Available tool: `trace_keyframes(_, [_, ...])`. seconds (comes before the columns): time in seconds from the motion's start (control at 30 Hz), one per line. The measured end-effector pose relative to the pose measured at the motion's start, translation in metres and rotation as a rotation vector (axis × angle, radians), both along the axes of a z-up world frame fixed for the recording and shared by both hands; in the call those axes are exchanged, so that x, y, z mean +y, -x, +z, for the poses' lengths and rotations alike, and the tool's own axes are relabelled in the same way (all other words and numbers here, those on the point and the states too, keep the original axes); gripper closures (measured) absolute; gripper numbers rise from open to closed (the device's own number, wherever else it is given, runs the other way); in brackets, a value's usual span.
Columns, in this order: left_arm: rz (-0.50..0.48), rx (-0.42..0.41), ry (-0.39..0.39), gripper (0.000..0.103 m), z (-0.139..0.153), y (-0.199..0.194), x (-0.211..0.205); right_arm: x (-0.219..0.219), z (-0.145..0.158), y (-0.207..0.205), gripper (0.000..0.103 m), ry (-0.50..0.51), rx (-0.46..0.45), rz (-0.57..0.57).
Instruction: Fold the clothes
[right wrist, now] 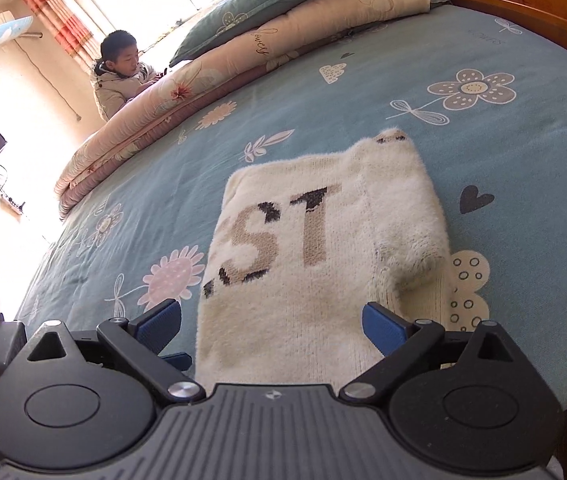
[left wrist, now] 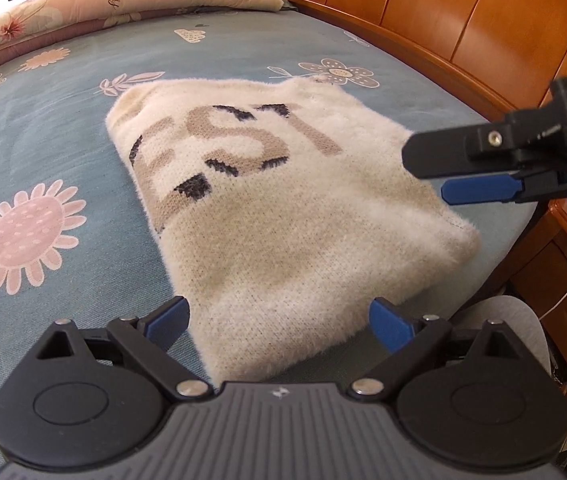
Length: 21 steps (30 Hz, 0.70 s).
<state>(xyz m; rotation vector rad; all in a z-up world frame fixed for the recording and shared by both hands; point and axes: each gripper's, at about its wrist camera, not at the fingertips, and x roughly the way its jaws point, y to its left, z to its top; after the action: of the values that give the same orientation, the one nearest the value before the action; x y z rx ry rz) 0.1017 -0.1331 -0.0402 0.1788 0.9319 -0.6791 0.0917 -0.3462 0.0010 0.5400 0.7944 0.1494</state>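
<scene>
Bed (left wrist: 43, 120): sweater (left wrist: 283, 208) lies folded near its headboard-side edge.
Grippers: my left gripper (left wrist: 279, 320) and right gripper (right wrist: 271, 322) gape wide, empty.
Risk: fluffy knit could slump; a snagging finger would undo the fold.

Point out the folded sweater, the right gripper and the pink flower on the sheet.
folded sweater (left wrist: 283, 216): left wrist view, on its cream knit below the letters.
right gripper (left wrist: 429, 178): left wrist view, midway between its open fingertips.
pink flower (right wrist: 173, 276): right wrist view, on its centre disc.
</scene>
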Motion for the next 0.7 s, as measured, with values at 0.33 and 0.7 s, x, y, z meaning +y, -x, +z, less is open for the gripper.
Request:
trace_keyframes(0.33, [0.089, -0.009, -0.017, 0.007, -0.007, -0.002, 0.029, 0.000, -0.051, 0.012, 0.004, -0.040, 0.081, -0.054])
trace_keyframes(0.7, [0.238, -0.007, -0.035, 0.007, -0.012, -0.017, 0.068, 0.027, -0.036, 0.007, 0.002, -0.066, 0.048, 0.051])
